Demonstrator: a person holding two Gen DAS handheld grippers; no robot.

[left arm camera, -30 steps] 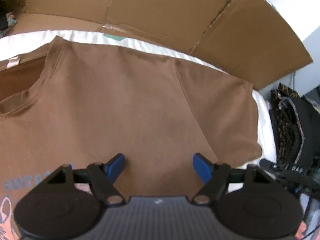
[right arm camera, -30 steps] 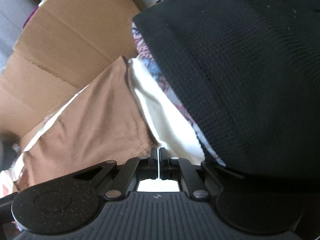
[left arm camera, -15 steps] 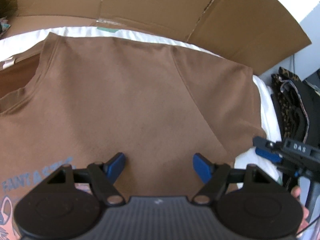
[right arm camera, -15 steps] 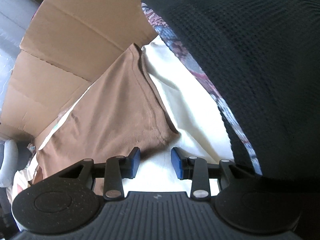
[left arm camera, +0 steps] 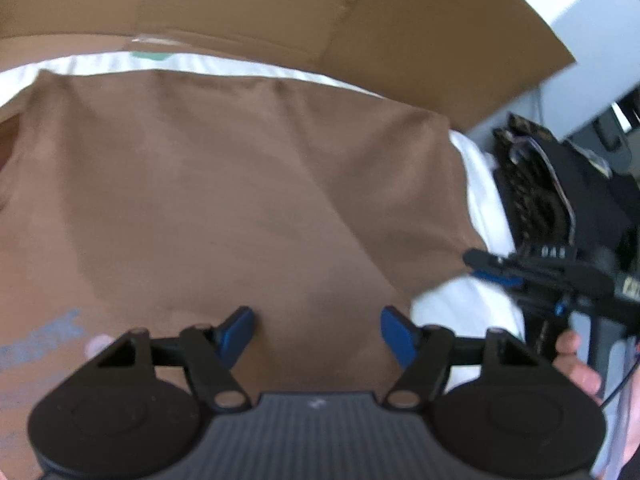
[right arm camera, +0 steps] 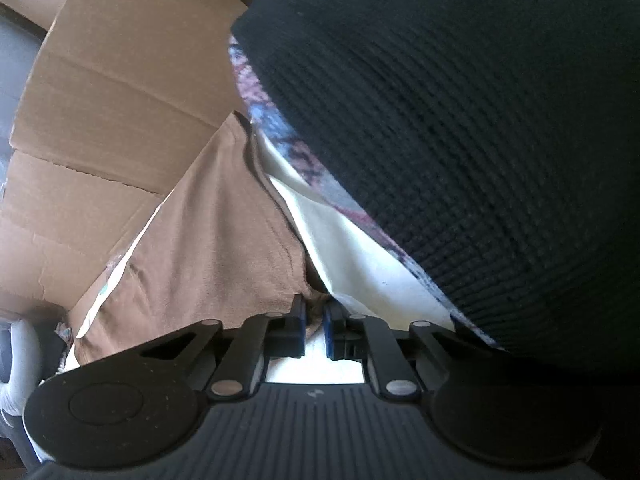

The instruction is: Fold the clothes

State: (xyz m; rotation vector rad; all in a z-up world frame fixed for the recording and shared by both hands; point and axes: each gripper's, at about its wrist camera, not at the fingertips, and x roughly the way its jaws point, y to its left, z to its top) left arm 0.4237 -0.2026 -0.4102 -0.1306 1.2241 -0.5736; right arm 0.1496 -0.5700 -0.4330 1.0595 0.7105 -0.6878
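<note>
A brown T-shirt [left arm camera: 240, 184] lies flat, front up, on a white sheet [left arm camera: 480, 184], with pale blue print at its lower left. My left gripper [left arm camera: 316, 320] hovers over the shirt's body; its jaws are closing, still wide, with only flat fabric beneath them. In the right wrist view my right gripper [right arm camera: 314, 320] is closing, its blue pads pinching the lower corner of the shirt's sleeve [right arm camera: 224, 248]. The left wrist view shows that right gripper [left arm camera: 480, 266] at the sleeve's edge, held by a hand [left arm camera: 576, 360].
Flattened cardboard [left arm camera: 360, 12] stands behind the sheet. A pile of dark and patterned clothes [left arm camera: 560, 200] lies right of the shirt; its black knit garment [right arm camera: 460, 120] fills the right wrist view's upper right. White sheet [right arm camera: 340, 248] shows between sleeve and pile.
My right gripper opened, moved onto the sleeve's corner and closed on it. The left gripper drifted right across the shirt's body and its view is now blurred.
</note>
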